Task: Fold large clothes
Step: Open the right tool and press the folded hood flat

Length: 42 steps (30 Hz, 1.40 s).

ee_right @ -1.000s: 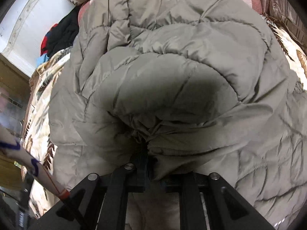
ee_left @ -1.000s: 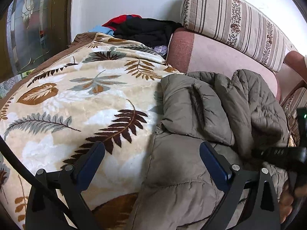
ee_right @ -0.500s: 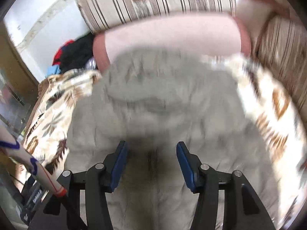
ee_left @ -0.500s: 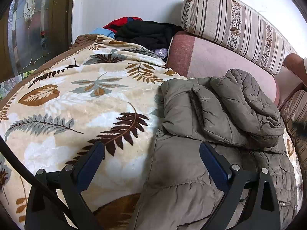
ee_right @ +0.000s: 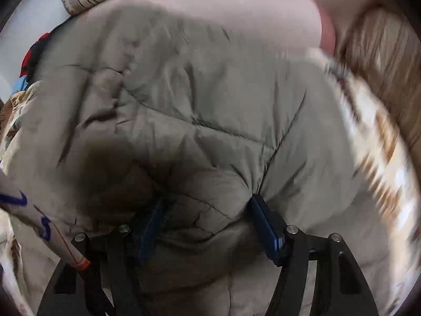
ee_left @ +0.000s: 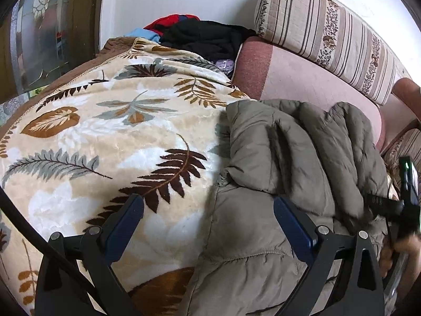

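Observation:
An olive-grey quilted jacket (ee_left: 289, 158) lies bunched on the right half of a leaf-patterned blanket (ee_left: 105, 144), its upper part folded over onto itself. My left gripper (ee_left: 208, 205) is open above the jacket's left edge, one finger over the blanket and the other over the jacket, with nothing between the pads. In the right wrist view the jacket (ee_right: 210, 92) fills the blurred frame. My right gripper (ee_right: 210, 218) is pushed down into it with its jaws opening. A bulge of fabric sits between the blue pads (ee_right: 265, 226), not pinched.
A pile of black, red and blue clothes (ee_left: 205, 36) lies at the blanket's far end. A striped cushion (ee_left: 329, 31) tops the pink sofa back (ee_left: 302, 79). A glass door (ee_left: 39, 39) stands at left. A white stick with an orange tip (ee_right: 52, 231) crosses the right view.
The right gripper let go of the pinched jacket fold, opened wide, drew back, then came down onto the jacket again. The folded part settled lower. The left gripper stayed put.

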{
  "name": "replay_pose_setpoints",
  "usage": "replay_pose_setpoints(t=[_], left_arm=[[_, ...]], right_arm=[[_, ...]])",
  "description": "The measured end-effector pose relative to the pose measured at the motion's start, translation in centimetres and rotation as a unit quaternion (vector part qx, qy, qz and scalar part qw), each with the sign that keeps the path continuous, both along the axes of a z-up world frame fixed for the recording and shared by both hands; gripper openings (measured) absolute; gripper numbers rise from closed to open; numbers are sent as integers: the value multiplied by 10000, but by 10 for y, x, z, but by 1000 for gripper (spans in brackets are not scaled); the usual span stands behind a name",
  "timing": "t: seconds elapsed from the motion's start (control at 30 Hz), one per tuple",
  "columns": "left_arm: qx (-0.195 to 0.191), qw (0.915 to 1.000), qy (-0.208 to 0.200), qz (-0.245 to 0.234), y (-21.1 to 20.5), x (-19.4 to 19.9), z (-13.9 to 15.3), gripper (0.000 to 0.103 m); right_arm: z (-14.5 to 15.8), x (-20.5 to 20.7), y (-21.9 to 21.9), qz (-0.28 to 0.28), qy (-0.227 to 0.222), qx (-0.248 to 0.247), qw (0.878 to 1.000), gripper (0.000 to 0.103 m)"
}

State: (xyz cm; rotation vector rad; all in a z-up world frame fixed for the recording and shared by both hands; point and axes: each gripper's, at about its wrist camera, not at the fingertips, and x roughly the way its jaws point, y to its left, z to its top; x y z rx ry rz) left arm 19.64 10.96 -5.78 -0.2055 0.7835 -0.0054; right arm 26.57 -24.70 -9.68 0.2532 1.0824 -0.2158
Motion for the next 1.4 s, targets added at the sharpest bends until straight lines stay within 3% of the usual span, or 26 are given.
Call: replay_pose_setpoints(t=[0.1,0.3,0.47,0.6,0.77,0.93,1.07,1.17,1.3,1.4], left_arm=[[36,10000,16,-35,-3,-2,-1,98],[122,9999,-77,-17,-4,-4,2,98],[68,10000,-38,-13,-1,-3,1,98],[103,9999,-69,43,1,-1,2,98],[112,9999,-6,57,3,2,-2,98],[109,9999,5,70,3,2,-2,98],[111,9999,33,59,3,2,-3,98],[126,9999,64,53,1,2,-4,98],[197,9998,63,51,0,2,-6,98],[172,9998,95,91,2,3,-7,98]], right_arm=[[16,-1,2,117,47,-168,9998,70],[93,-14,32,263,-1049,-679,9918,70],[120,31,74,566,-1333,-883,9855,70],[97,71,103,784,-985,-691,9896,70],[28,88,118,948,-90,-692,9930,75],[71,52,101,967,-840,-583,9901,74],[91,17,62,612,-1227,-784,9874,74],[71,9,26,161,-920,-1013,9905,74],[23,15,-3,6,-293,-433,9986,74],[31,15,4,42,-328,-647,9974,74]])
